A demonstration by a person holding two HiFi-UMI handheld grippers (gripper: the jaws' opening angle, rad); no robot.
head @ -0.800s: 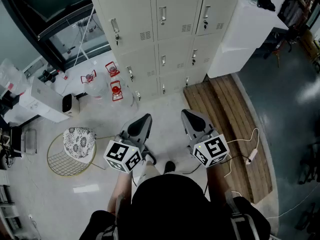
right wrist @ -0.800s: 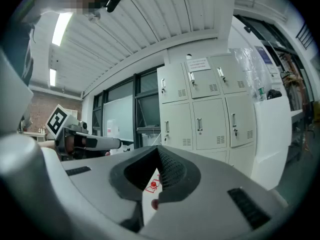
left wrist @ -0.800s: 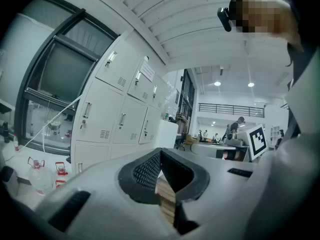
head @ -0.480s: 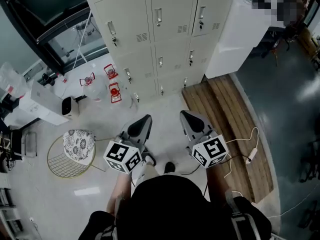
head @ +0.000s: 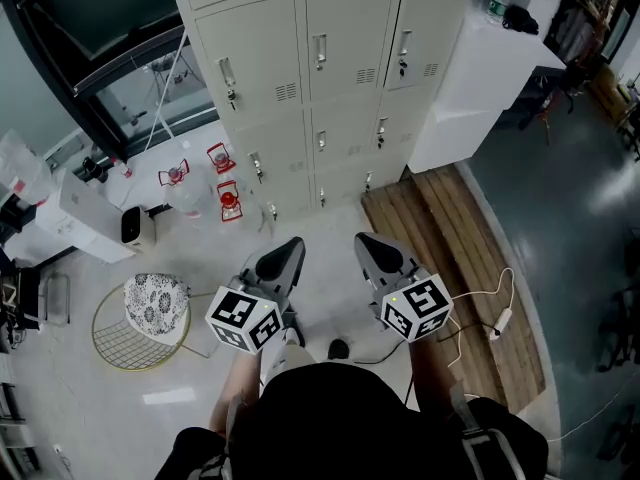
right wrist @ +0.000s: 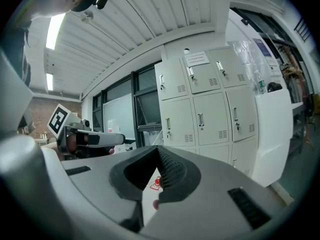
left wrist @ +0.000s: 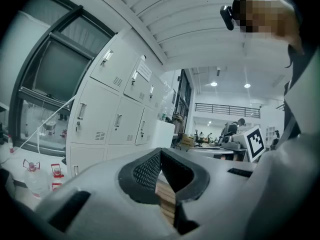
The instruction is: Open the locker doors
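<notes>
Locker doors (head: 320, 58) all closed, a handle on each, straight ahead of both grippers and well apart from either. Left gripper (head: 283, 255) held low over the floor, tips pressed together on nothing. Right gripper (head: 375, 251) just beside it, tips likewise meeting, nothing pinched.

Seen only from the head view:
- wire stool (head: 115, 340) with a patterned cushion, out to the left of the left gripper
- red-capped water jugs (head: 225, 196), ahead and to the left, at the foot of the lockers
- wooden boards (head: 450, 238) on the floor, ahead and to the right of the right gripper
- white power strip (head: 501, 319) with its cable, off to the right gripper's right

Shown only by the left gripper view: an open workspace with ceiling lights past the far end of the lockers, and the right gripper's marker cube (left wrist: 255, 140) off to the right.

Shown only by the right gripper view: a paper notice (right wrist: 198, 58) on a top locker door, and the left gripper's marker cube (right wrist: 60, 121) off to the left, before a dark-framed window.
</notes>
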